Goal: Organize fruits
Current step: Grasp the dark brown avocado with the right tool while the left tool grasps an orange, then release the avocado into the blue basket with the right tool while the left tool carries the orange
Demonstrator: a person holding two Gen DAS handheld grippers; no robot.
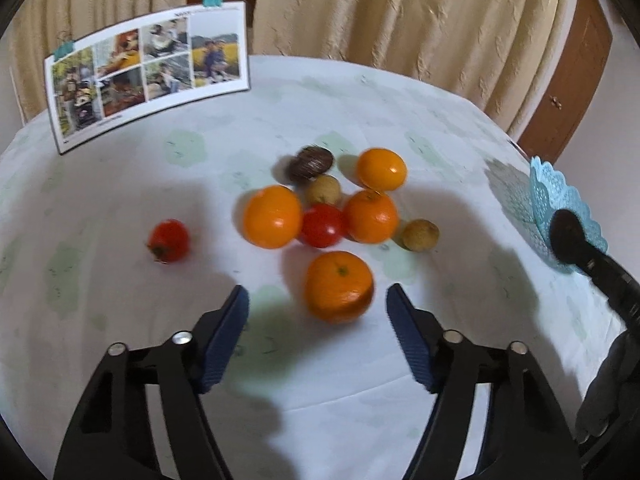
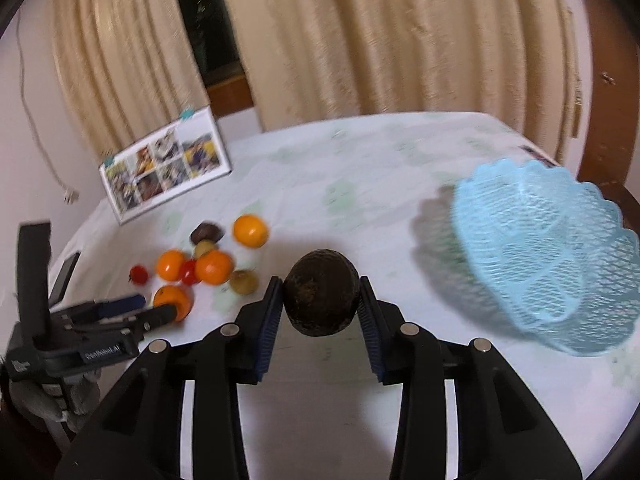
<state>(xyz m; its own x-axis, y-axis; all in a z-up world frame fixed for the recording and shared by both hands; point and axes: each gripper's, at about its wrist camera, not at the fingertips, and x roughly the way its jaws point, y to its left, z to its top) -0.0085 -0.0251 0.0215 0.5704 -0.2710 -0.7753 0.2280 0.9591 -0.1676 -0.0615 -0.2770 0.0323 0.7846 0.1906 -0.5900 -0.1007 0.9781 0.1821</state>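
Note:
My left gripper (image 1: pixel 318 298) is open, its blue pads on either side of the nearest orange (image 1: pixel 339 286) without touching it. Behind that orange lie more oranges (image 1: pixel 273 216), two red tomatoes (image 1: pixel 169 241), two small yellowish fruits (image 1: pixel 420 234) and a dark brown fruit (image 1: pixel 311 163). My right gripper (image 2: pixel 320 300) is shut on a dark round fruit (image 2: pixel 321 292) and holds it above the table. The light blue mesh basket (image 2: pixel 548 256) lies to its right. The left gripper (image 2: pixel 152 308) also shows in the right wrist view, at the nearest orange (image 2: pixel 172 298).
A photo board (image 1: pixel 148 72) stands clipped at the table's back left. Beige curtains (image 1: pixel 400 12) hang behind the round table with its white patterned cloth (image 1: pixel 120 184). The basket's edge (image 1: pixel 560 208) shows at the right, near the table edge.

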